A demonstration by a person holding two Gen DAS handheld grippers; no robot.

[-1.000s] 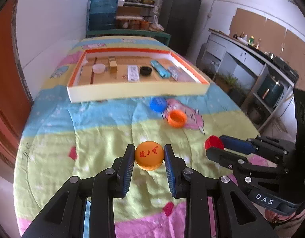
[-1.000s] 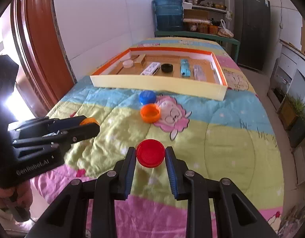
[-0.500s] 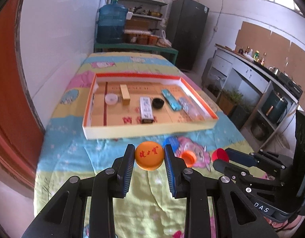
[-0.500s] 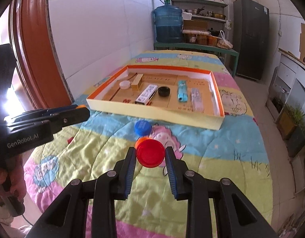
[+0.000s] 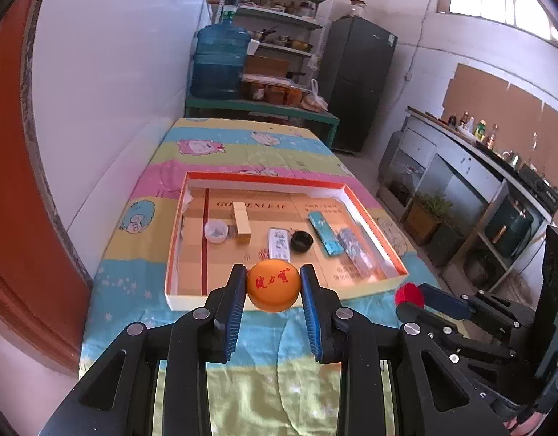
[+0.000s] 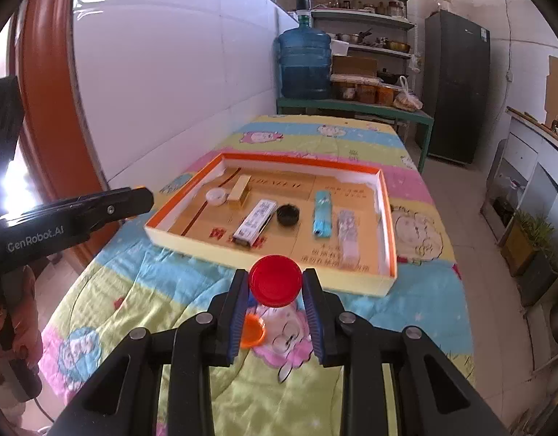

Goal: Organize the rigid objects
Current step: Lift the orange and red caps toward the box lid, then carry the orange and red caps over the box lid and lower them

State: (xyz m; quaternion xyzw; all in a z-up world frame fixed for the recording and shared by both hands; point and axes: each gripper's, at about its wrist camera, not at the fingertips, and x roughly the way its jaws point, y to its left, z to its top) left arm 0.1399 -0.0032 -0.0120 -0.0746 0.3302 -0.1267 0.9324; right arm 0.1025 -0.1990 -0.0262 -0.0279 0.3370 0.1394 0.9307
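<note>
Now the bed [image 5: 133, 290] carries a shallow box [image 5: 191, 290] of small items. Above its near edge, the left gripper [image 5: 273, 285] is clamped on an orange cap [image 5: 273, 285], and the right gripper [image 6: 275, 285] on a red cap [image 6: 275, 285].

water jug [image 5: 221, 61] | black fridge [image 5: 359, 83] | shelves [image 6: 362, 11] | potted plant [image 5: 429, 210]

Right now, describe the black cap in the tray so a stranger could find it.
Find the shallow orange-rimmed tray on the cartoon quilt. Near its middle, between the white printed box and the teal packet, lies the black cap: the only round, dark item there.
</note>
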